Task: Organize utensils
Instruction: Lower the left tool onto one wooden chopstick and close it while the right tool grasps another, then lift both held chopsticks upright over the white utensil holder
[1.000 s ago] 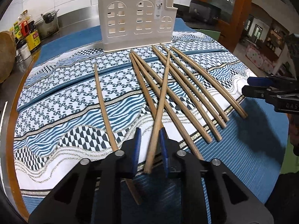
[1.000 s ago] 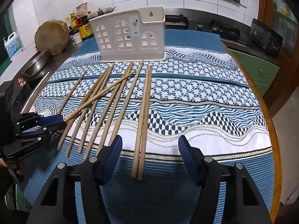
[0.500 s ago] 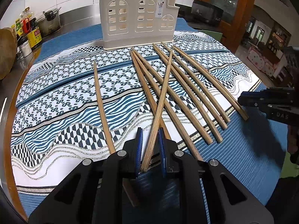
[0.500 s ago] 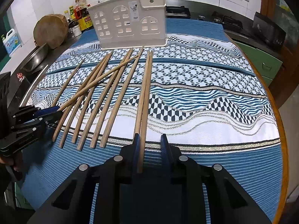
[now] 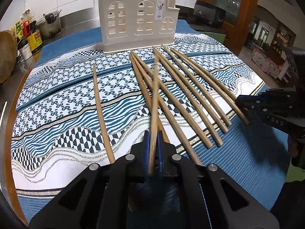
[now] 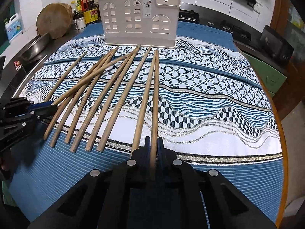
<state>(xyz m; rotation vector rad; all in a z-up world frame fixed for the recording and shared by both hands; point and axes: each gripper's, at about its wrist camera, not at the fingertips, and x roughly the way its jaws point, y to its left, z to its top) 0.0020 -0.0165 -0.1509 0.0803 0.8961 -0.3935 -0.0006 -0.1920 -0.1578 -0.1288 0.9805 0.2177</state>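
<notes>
The chopstick (image 5: 154, 103) clamped in the left tool (image 5: 152, 143) is smeared by motion blur, so its far tip cannot be made out. Its near end is hidden between the blue pads (image 5: 146, 148). At three o'clock, the right tool (image 5: 246, 105) is cut off by the frame edge. Labels on the bottles (image 5: 28, 32) at ten o'clock are too small to be read.

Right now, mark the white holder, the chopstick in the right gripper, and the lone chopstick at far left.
white holder (image 6: 141, 19), right wrist view, front wall
chopstick in the right gripper (image 6: 154, 105), right wrist view, mid-shaft
lone chopstick (image 5: 99, 103), left wrist view, mid-shaft
</notes>
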